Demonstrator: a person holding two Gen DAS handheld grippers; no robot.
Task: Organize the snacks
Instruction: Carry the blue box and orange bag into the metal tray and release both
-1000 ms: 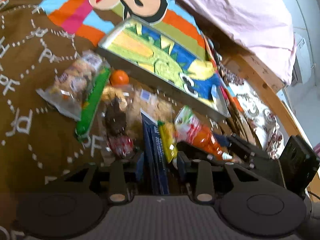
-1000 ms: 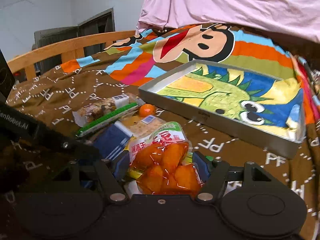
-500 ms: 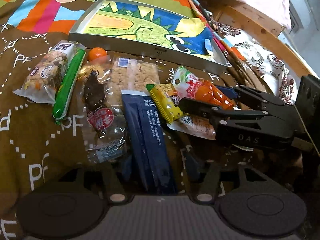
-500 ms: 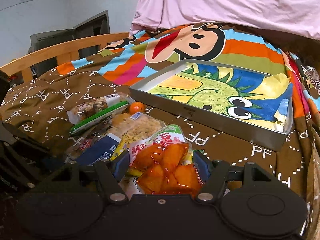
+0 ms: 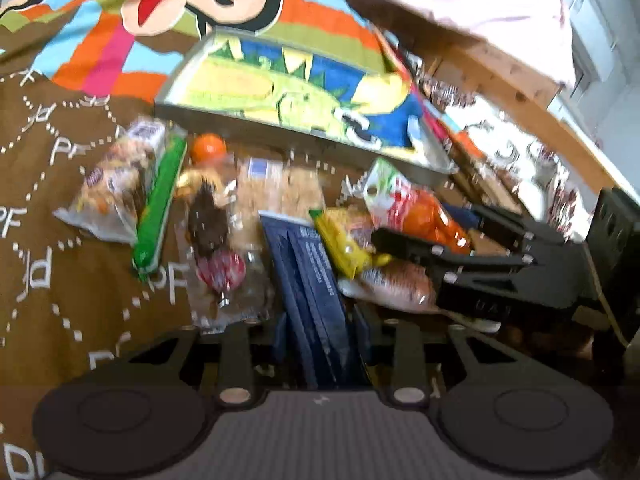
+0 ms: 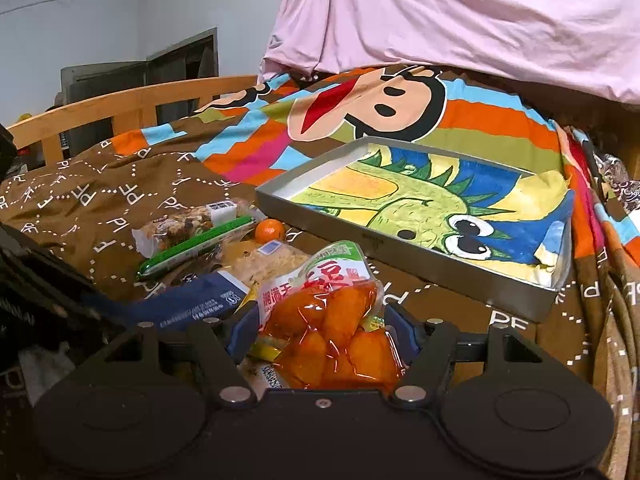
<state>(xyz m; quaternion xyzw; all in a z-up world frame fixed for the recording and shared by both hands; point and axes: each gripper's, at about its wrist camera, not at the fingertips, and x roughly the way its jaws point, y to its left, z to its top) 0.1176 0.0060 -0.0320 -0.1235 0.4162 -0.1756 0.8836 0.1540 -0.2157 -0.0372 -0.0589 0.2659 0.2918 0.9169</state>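
Observation:
Several snacks lie in a heap on the brown bedspread in front of a shallow metal tray [image 5: 280,136] [image 6: 400,256] with a dinosaur picture inside. My left gripper [image 5: 320,336] has its jaws around a long dark blue packet [image 5: 312,280] [image 6: 192,304]. My right gripper [image 6: 320,332] [image 5: 452,236] has its jaws around a clear bag of orange pieces [image 6: 332,336] [image 5: 420,212]. A yellow packet [image 5: 344,240] lies between the two. A green stick [image 5: 160,208], a nut bag [image 5: 116,184], a small orange [image 5: 208,148] and a cracker pack [image 5: 276,192] lie to the left.
A wooden bed rail [image 6: 120,108] runs along the left in the right wrist view, and another rail [image 5: 520,92] along the right in the left wrist view. A pink blanket [image 6: 460,20] is piled behind the tray. A cable [image 6: 624,320] lies at the far right.
The left wrist view has swung and dipped toward the heap and back, with the blue packet staying between its jaws. The right gripper has kept the orange bag and shifted slightly.

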